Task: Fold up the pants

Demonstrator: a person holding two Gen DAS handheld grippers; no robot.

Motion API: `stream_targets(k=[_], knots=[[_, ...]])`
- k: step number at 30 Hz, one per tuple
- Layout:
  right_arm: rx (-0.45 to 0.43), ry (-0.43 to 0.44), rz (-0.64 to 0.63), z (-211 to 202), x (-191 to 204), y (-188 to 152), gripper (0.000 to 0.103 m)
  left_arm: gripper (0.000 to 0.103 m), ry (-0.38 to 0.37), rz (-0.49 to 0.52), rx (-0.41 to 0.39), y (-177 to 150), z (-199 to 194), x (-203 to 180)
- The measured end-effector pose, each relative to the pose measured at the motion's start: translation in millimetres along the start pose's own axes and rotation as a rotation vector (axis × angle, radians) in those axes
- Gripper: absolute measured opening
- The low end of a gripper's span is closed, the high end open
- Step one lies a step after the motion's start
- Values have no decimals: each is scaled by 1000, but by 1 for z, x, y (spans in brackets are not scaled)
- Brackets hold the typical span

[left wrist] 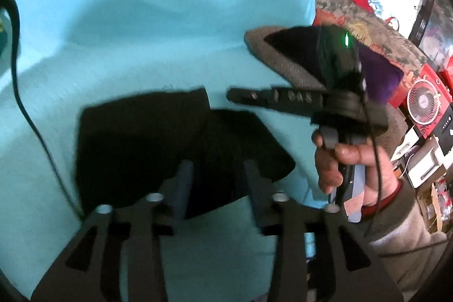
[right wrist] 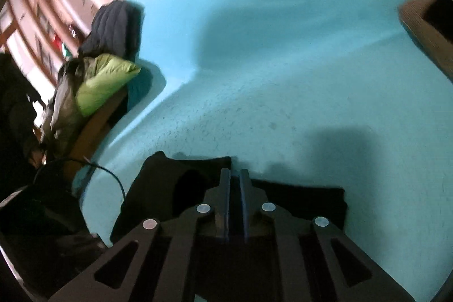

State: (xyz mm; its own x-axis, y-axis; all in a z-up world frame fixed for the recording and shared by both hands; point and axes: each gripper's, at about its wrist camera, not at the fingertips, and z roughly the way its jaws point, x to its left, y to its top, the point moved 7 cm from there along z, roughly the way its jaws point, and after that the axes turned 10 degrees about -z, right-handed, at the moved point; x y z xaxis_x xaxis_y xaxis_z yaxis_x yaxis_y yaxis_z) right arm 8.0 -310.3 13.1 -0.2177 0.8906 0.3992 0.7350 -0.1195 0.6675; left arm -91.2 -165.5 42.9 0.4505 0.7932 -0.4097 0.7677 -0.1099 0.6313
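The black pants (left wrist: 158, 143) lie folded into a compact bundle on the turquoise bedsheet (left wrist: 127, 33). My left gripper (left wrist: 218, 169) is open and empty, hovering just above the near edge of the pants. In the left wrist view my right gripper (left wrist: 235, 96) is held in a hand above the right side of the pants, its fingers close together. In the right wrist view the right gripper (right wrist: 235, 174) has its fingers nearly together above the far edge of the pants (right wrist: 175, 188), with nothing seen between them.
A brown-edged cushion (left wrist: 286, 67) lies right of the pants, with a patterned blanket (left wrist: 368, 30) behind it. A green pillow (right wrist: 104, 81) and dark jacket (right wrist: 116, 27) sit at the bed's left edge. A white fan (left wrist: 424, 106) and boxes stand off the bed. A black cable (left wrist: 25, 104) crosses the sheet.
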Motion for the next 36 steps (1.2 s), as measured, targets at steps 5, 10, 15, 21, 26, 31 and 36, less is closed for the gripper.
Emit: stream_targets(k=[5,10,15,21,26,31,36], knots=[[-26,81,34,-4,24,-11,78,55,136,34,-94,16,-29,35],[72,95,31,33,40,-29,84,55,280,-21,-84,8,-14,89],[80,99,-61,50,71,-30,21,55,307,-64,-75,4,-4,98],[-8,88,-92,7,67,-18,11,55,280,-46,-126,15,-16,78],[-58,15,-75,-36,40,-6,11,62,251,-2,-129,24,2,52],[-3,-57,-25,-42,4,-25,11,62,258,8,-45,14,43,45],[54,-150,-26,-27,-18,-43,16,63,282,13,-7,2,67,48]])
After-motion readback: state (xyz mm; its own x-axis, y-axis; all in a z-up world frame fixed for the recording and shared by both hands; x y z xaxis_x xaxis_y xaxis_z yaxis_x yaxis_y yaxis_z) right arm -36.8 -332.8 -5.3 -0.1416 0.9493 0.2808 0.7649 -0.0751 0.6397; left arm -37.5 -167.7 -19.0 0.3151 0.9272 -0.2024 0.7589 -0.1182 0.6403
